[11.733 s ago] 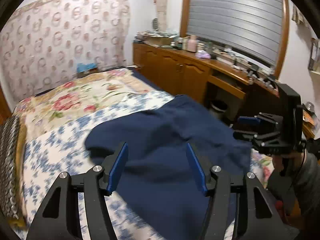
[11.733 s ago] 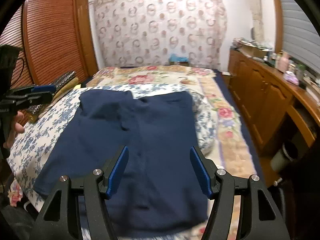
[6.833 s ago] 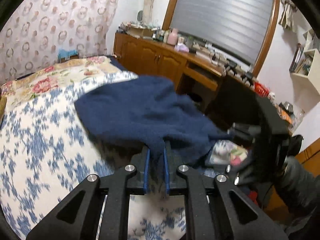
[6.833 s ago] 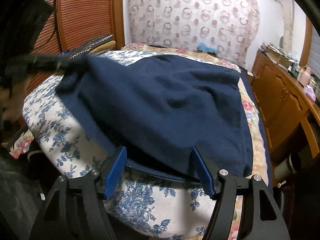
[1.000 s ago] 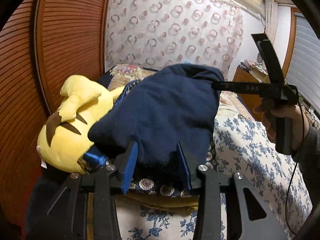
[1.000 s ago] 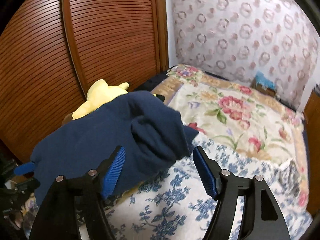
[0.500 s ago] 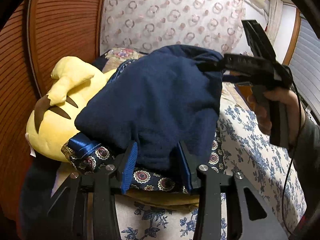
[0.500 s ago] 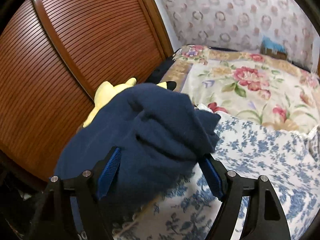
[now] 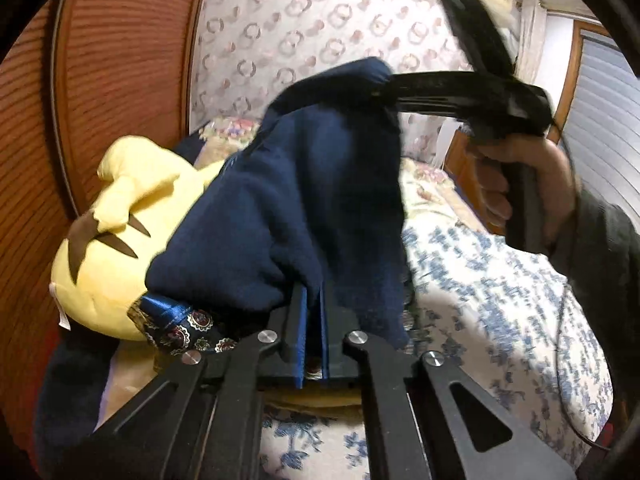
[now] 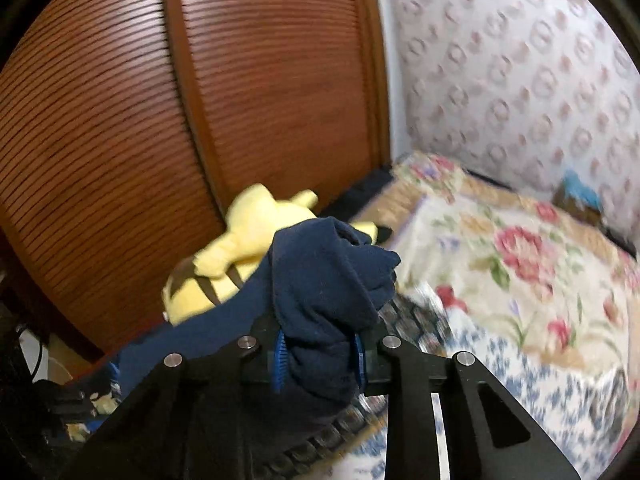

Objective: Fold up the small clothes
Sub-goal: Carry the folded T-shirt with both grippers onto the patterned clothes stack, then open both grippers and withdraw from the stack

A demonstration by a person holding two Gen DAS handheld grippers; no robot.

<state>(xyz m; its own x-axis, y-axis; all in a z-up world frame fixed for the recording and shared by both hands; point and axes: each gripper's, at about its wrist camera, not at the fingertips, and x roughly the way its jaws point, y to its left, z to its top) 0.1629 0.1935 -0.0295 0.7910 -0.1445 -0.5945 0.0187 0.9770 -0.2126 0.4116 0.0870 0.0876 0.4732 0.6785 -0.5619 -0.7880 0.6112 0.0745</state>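
A navy blue garment hangs bunched between my two grippers, over the yellow plush toy and a patterned pillow. My left gripper is shut on the garment's lower edge. My right gripper is shut on a thick bunch of the same garment; in the left wrist view it holds the cloth's top corner, raised high.
A brown slatted wooden door stands close on the left. The bed has a blue floral cover and a rose-print quilt. A curtain with ring pattern hangs at the back.
Both grippers were open around the garment and have now shut on it. The right gripper has lifted its end of the cloth higher.
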